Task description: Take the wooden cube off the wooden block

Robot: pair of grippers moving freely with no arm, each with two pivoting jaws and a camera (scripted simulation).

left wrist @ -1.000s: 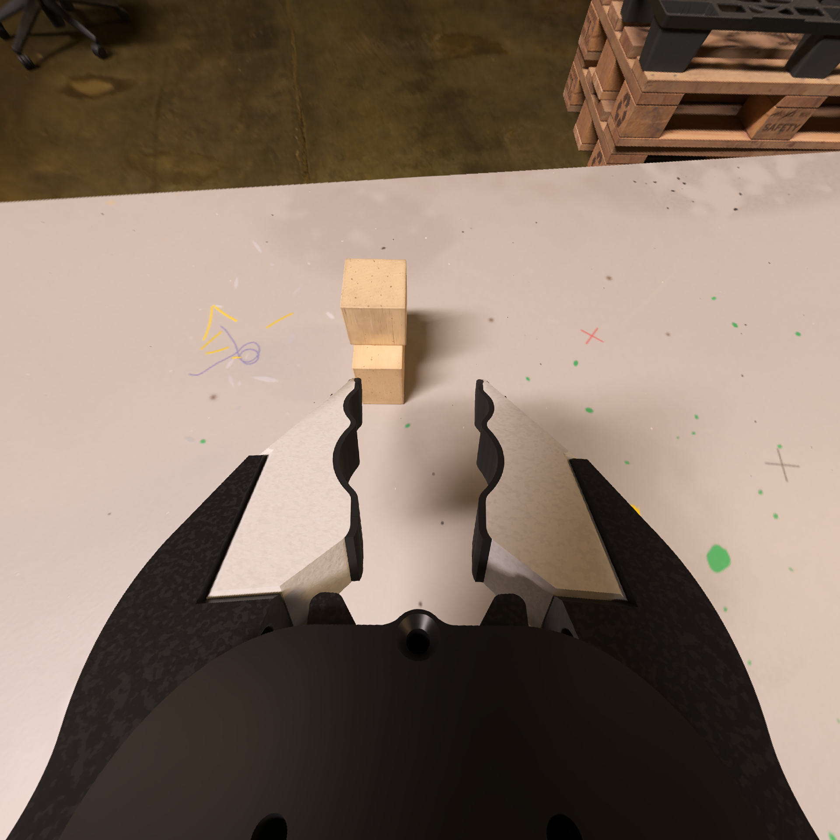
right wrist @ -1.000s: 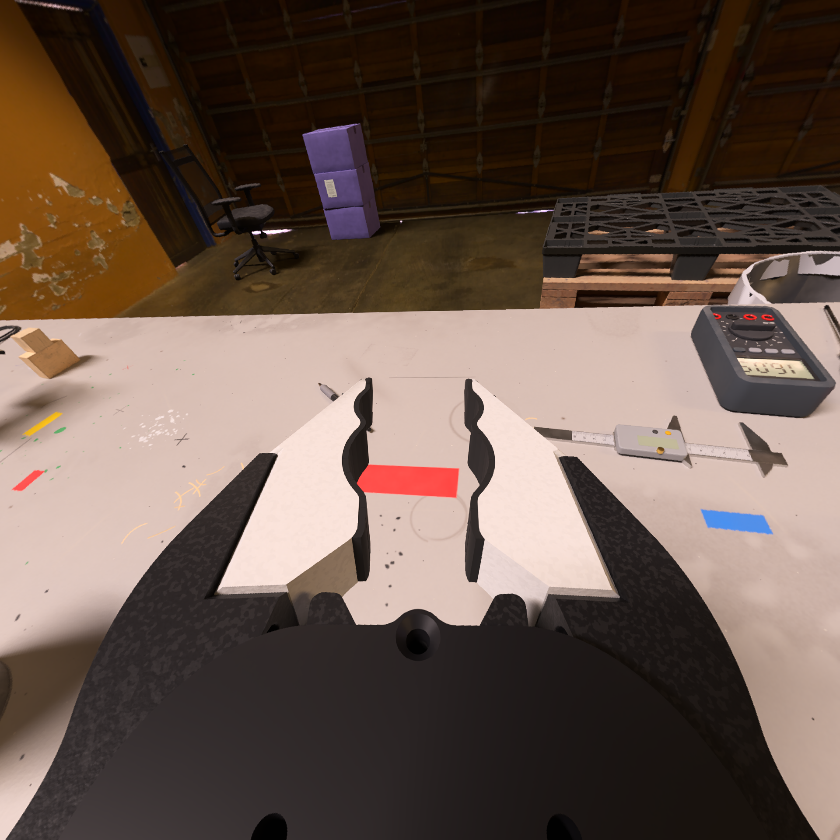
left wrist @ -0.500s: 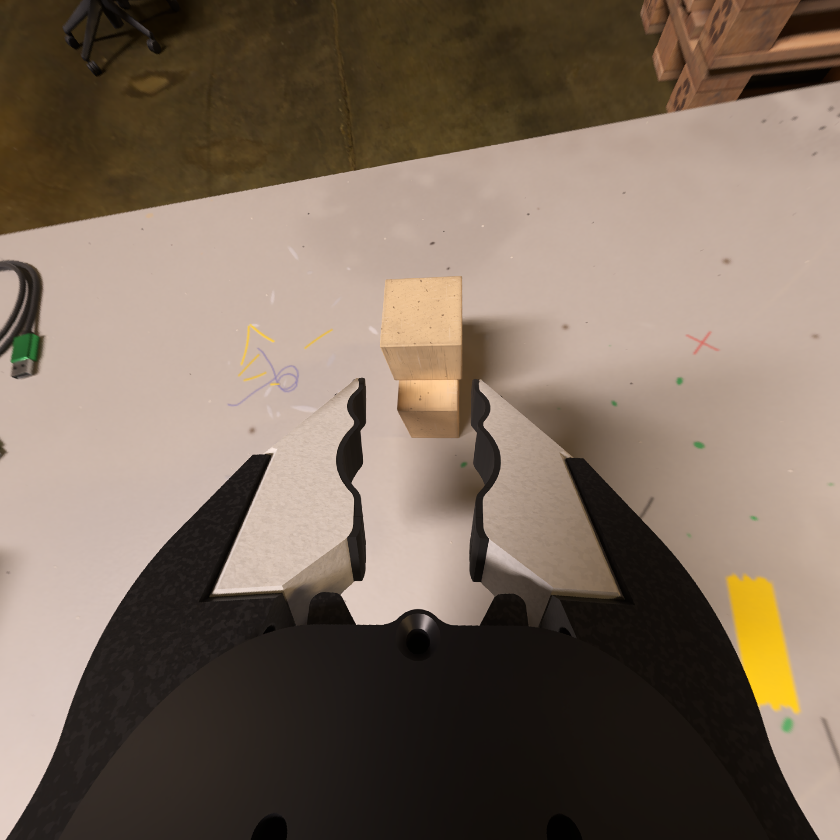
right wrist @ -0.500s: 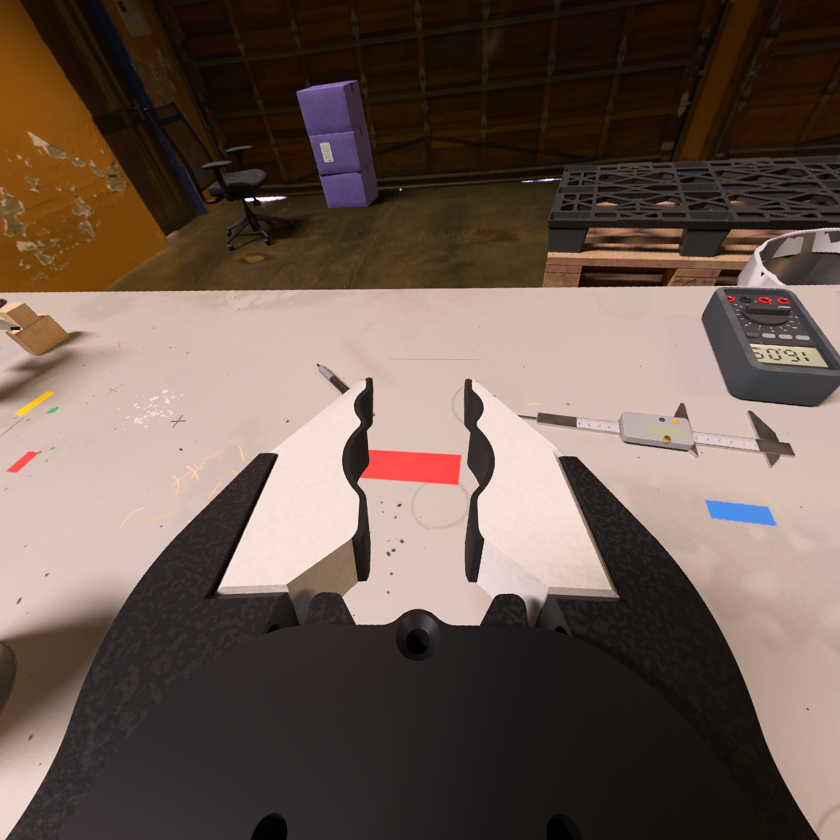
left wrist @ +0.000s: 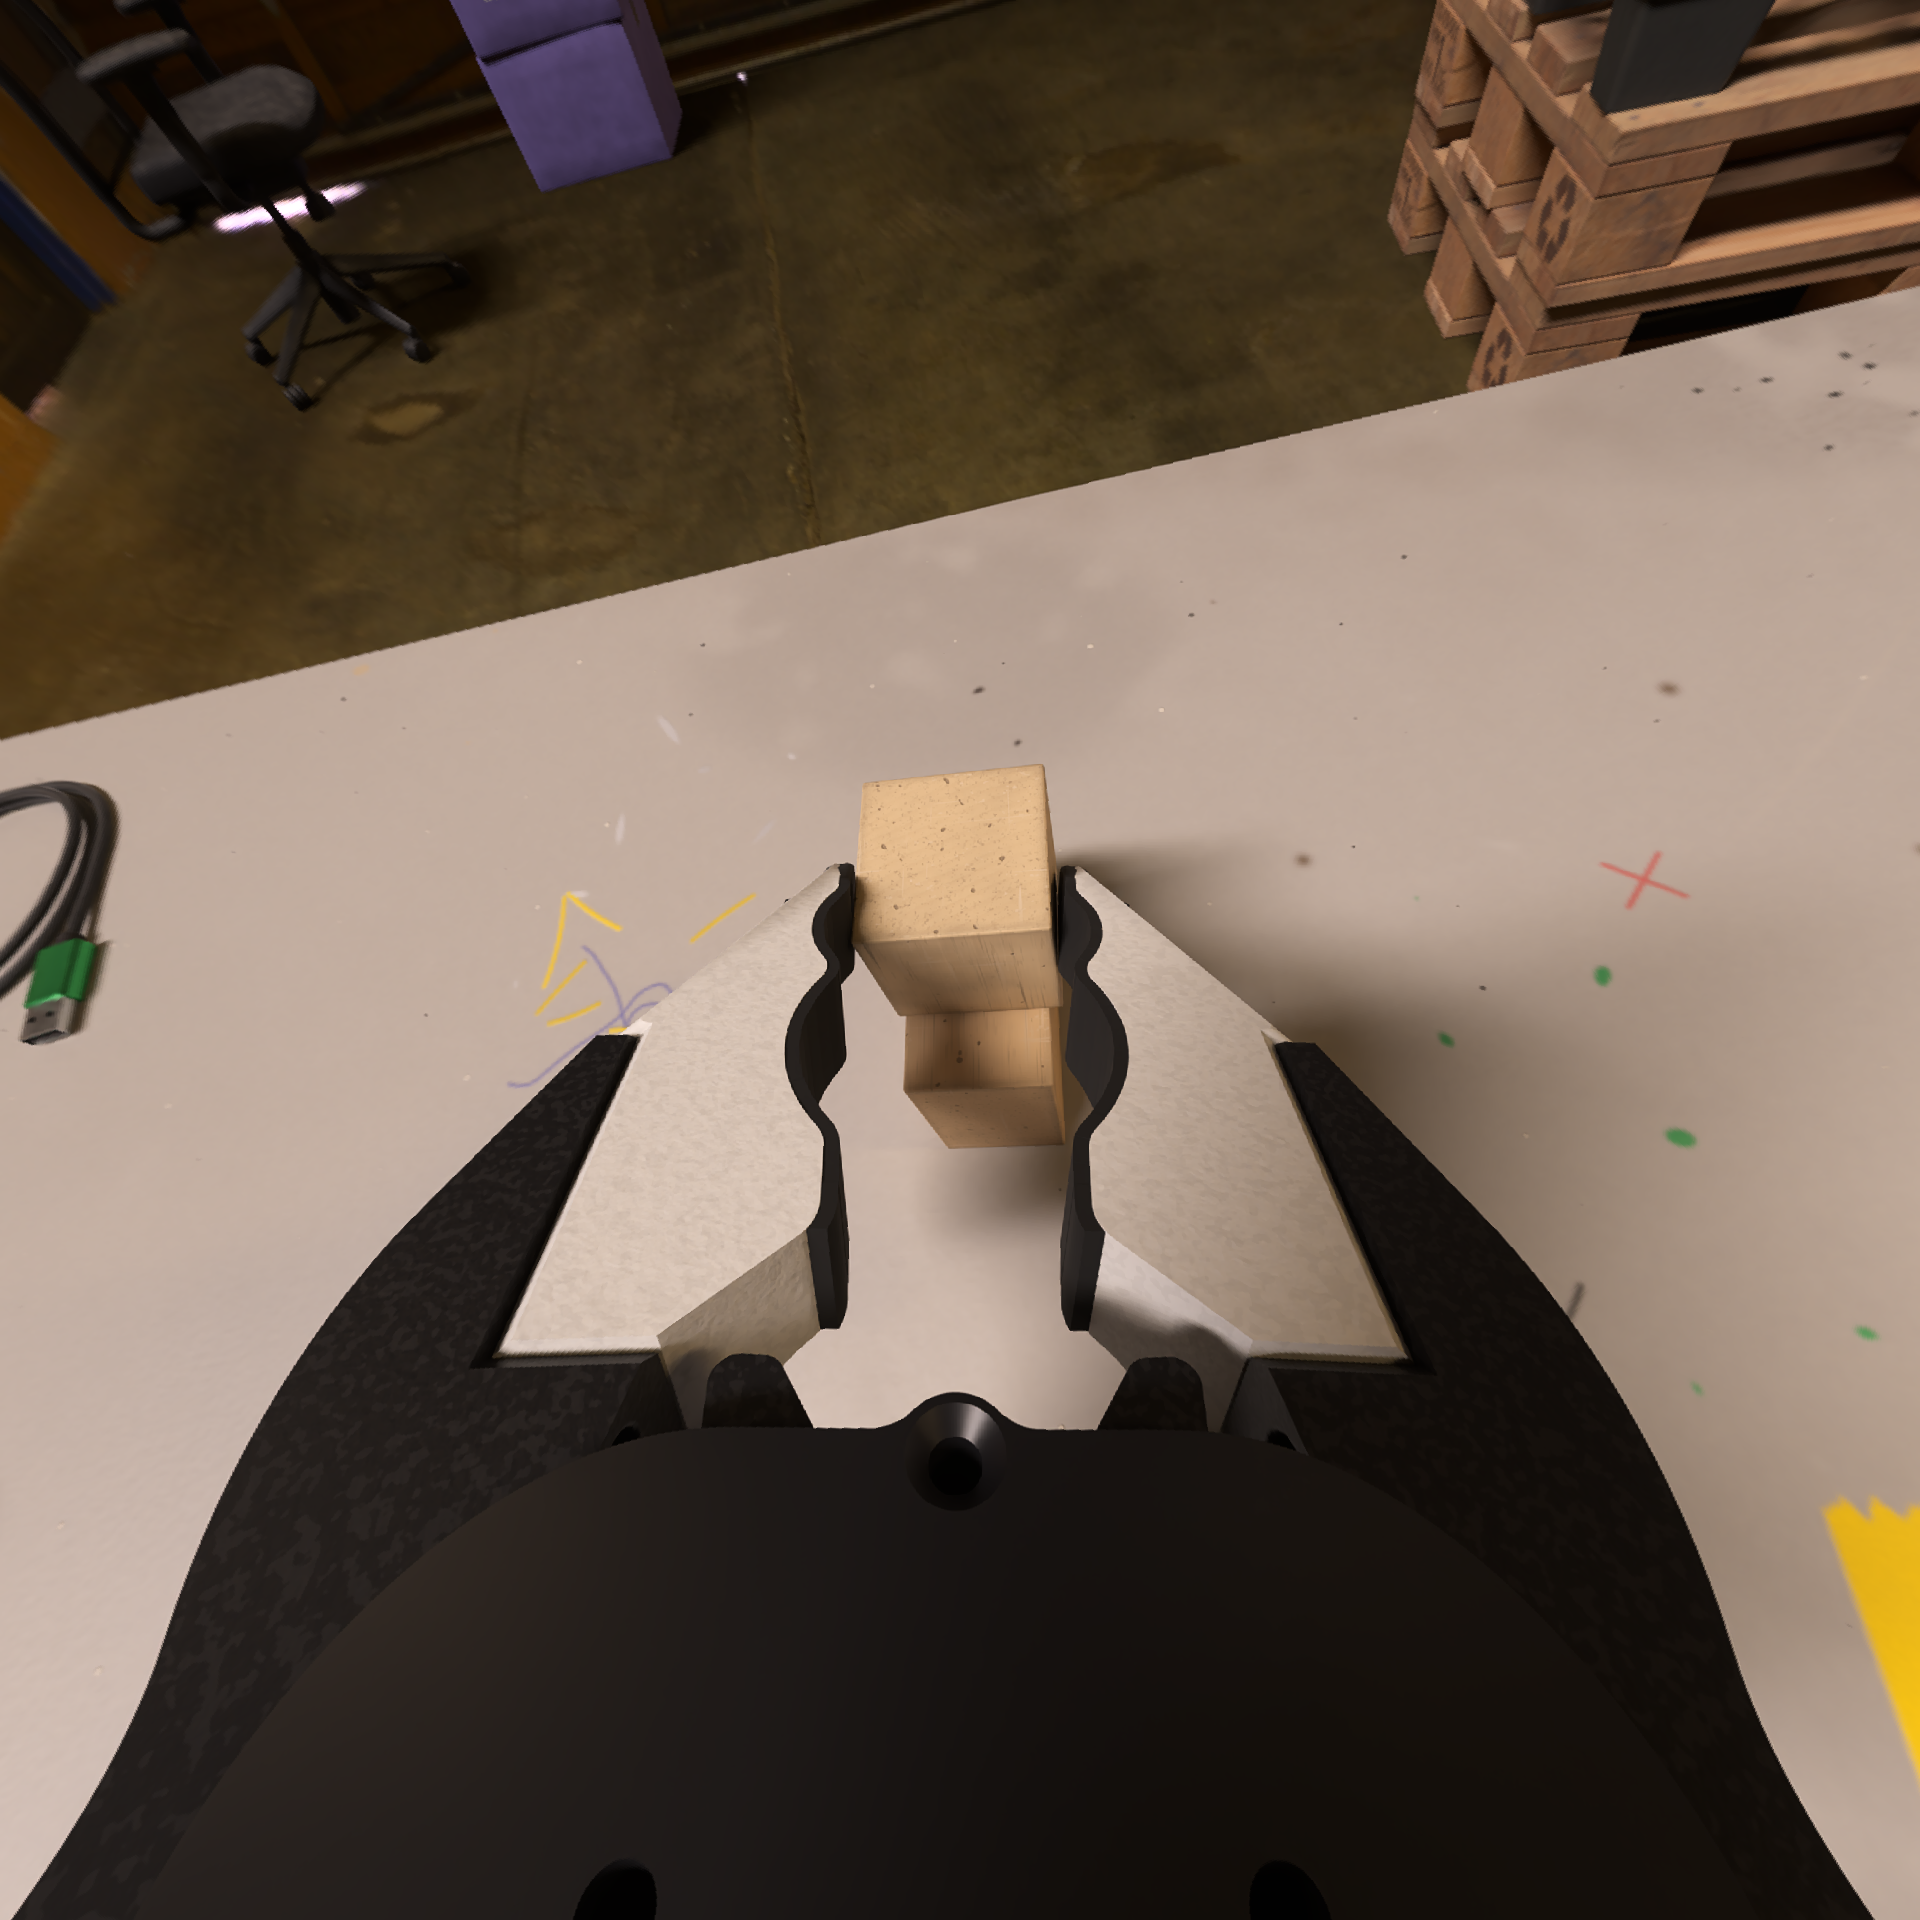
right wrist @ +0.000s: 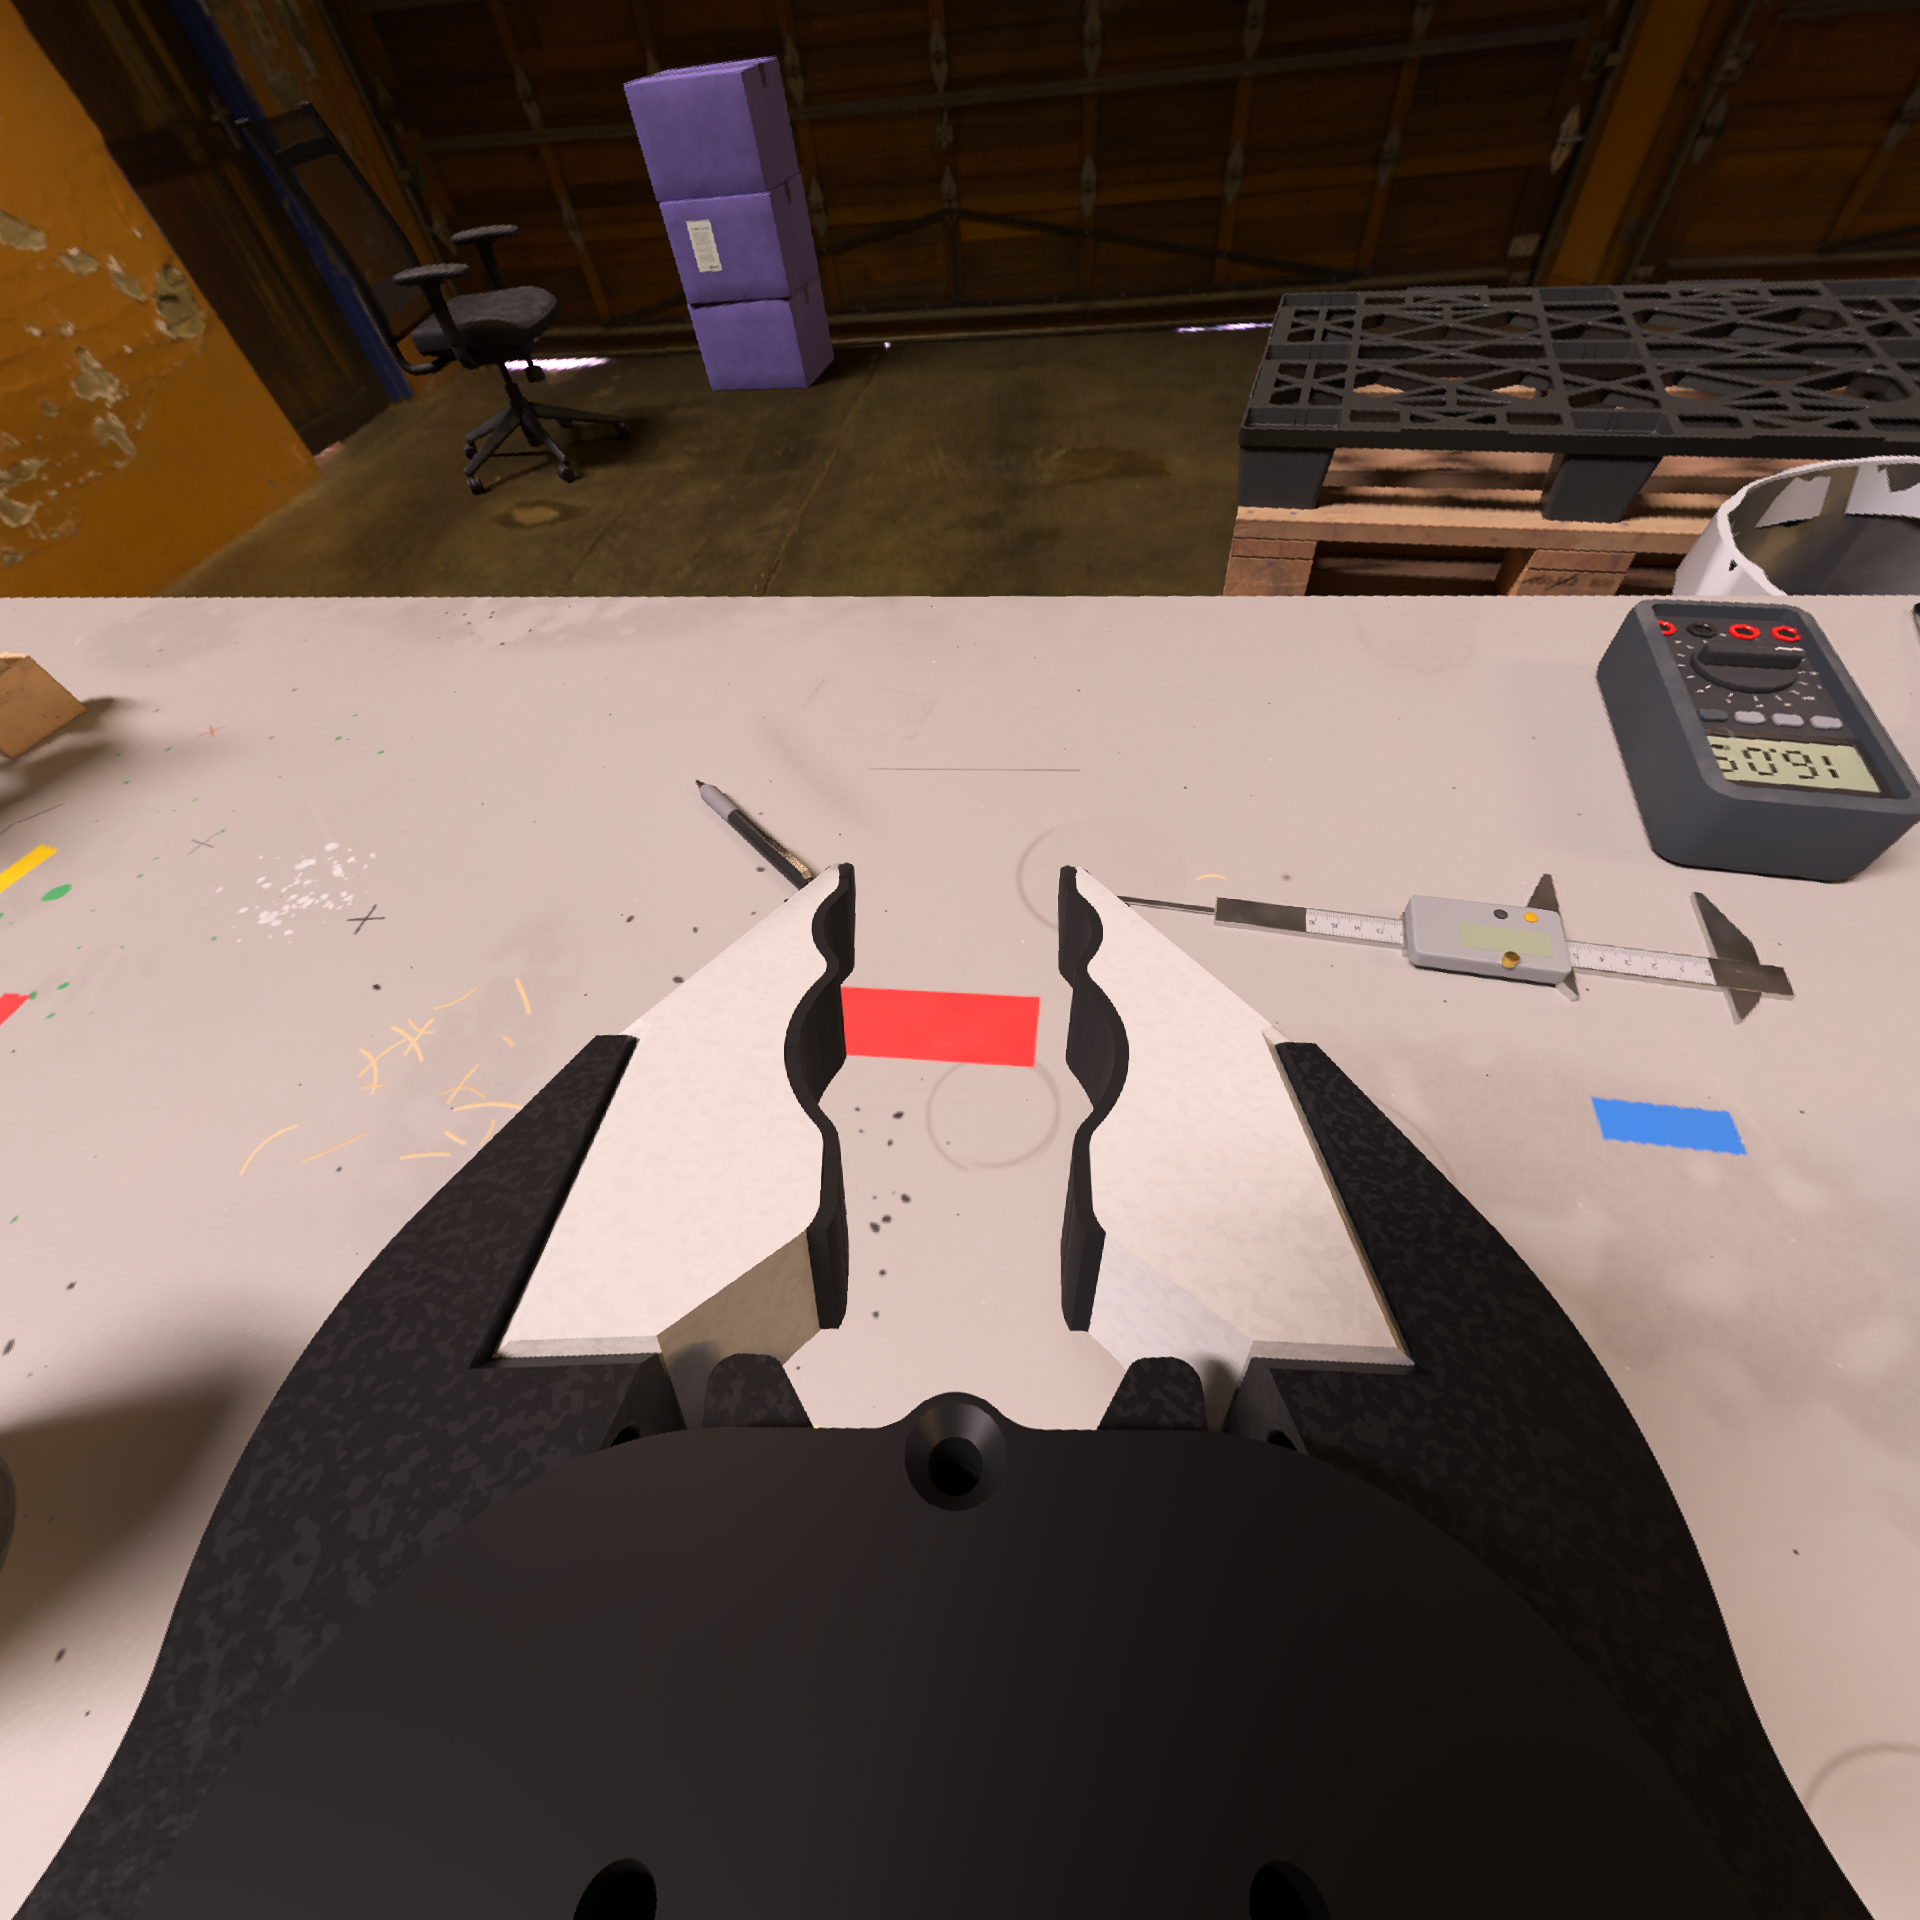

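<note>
In the left wrist view a pale wooden cube (left wrist: 956, 883) sits on a smaller-looking wooden block (left wrist: 985, 1091) on the beige table (left wrist: 1351, 727). My left gripper (left wrist: 956, 894) has its fingertips (left wrist: 831, 914) pressed against both sides of the cube, which still rests on the block. My right gripper (right wrist: 956, 894) is open and empty, hovering over a red tape patch (right wrist: 940, 1027). A corner of the wooden stack (right wrist: 31, 707) shows at the far left edge of the right wrist view.
A grey cable with a green plug (left wrist: 62, 987) lies to the left and yellow tape (left wrist: 1881, 1662) to the right. A multimeter (right wrist: 1756, 738), a caliper (right wrist: 1486, 940), a pen (right wrist: 753, 831) and blue tape (right wrist: 1668, 1125) lie near the right gripper. Pallets (left wrist: 1662, 208) stand beyond the table's far edge.
My left gripper moved forward until the cube came between its fingertips, and its jaws narrowed onto the cube. The right gripper tilted down slightly and stayed open.
</note>
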